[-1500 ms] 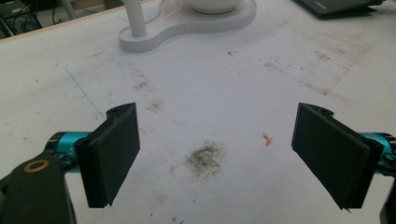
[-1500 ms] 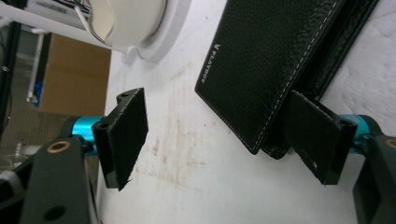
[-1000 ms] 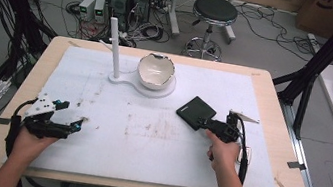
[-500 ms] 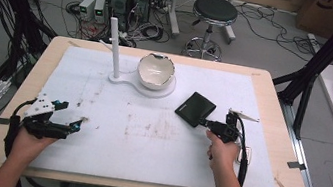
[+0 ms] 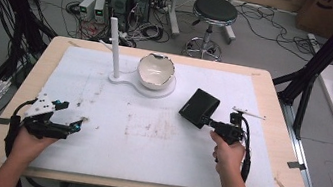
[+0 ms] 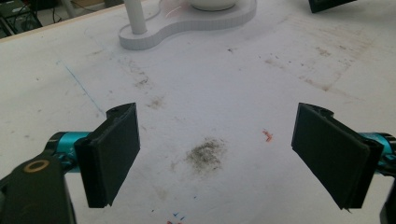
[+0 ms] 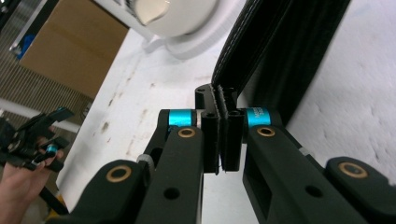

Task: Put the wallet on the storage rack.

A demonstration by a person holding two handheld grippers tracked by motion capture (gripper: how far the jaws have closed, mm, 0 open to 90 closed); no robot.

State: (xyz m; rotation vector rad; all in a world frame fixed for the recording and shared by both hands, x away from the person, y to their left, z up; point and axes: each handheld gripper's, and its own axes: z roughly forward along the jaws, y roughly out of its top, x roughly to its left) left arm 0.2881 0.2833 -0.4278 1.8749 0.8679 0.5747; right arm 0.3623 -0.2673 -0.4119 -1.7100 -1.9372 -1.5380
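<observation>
Clamped between the matt black plastic jaws of the right gripper [image 7: 219, 135] is a flat black leather-like wallet [image 5: 199, 107] with pale stitching along its edge. Beyond it sits a glossy white ceramic bowl [image 5: 156, 70] on a smooth white plastic stand [image 5: 128, 81]. Beneath the left gripper [image 6: 215, 154] lies a rough, smudged white foam mat [image 6: 233, 93] over a pale wooden table [image 5: 278, 111].

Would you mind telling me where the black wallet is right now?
In the high view, the black wallet is right of centre on the white mat, pinched at its near corner by the right gripper, just right of the white bowl.
</observation>
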